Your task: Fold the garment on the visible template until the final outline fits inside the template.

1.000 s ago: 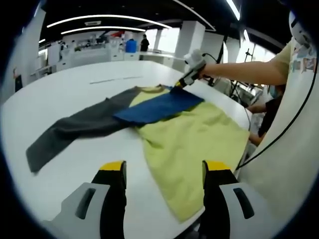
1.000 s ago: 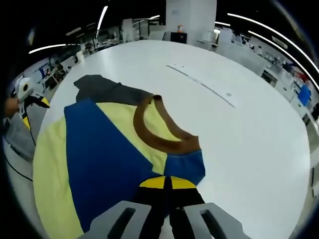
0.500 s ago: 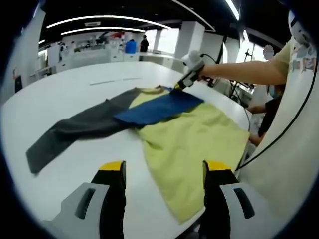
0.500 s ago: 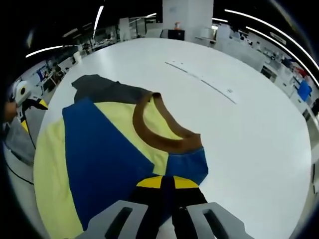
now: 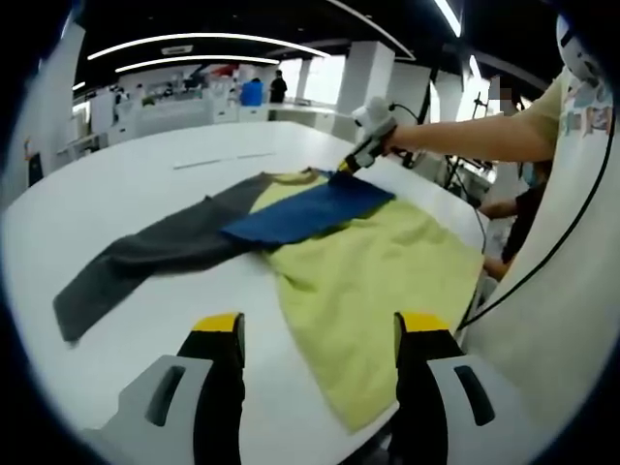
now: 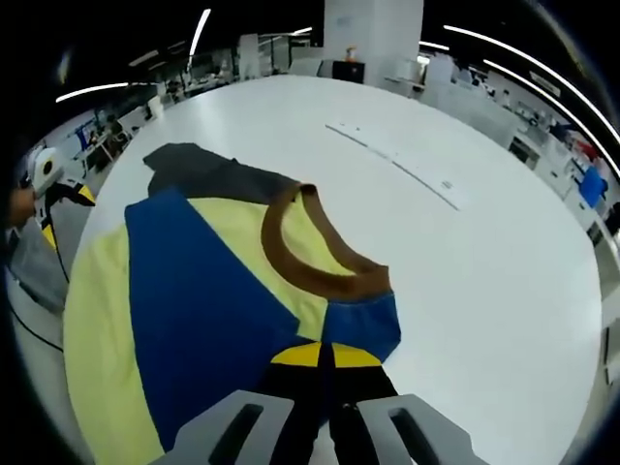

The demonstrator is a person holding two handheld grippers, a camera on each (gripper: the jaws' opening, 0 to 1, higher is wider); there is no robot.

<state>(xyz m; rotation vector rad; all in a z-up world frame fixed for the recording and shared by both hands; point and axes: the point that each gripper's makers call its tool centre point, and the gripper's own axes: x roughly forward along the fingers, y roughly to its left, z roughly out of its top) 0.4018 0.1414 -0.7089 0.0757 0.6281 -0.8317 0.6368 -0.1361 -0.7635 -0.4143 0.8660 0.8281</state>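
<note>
Yellow garment [image 6: 223, 291], blue sleeve pinched in right gripper [image 6: 325, 356]

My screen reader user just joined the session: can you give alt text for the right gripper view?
The right gripper, jaws closed, pinches the blue shoulder of a yellow shirt lying flat on a white table. A blue sleeve is folded across the body below the brown collar; a grey sleeve lies beyond.

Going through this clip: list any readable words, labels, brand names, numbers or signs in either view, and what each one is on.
None can be read.
Print on the person's shirt, left gripper view: coloured graphic, too blurred to read.
Thin marks on the white table, right gripper view: too small to tell.
Garment: plain colour panels, no lettering.
</note>
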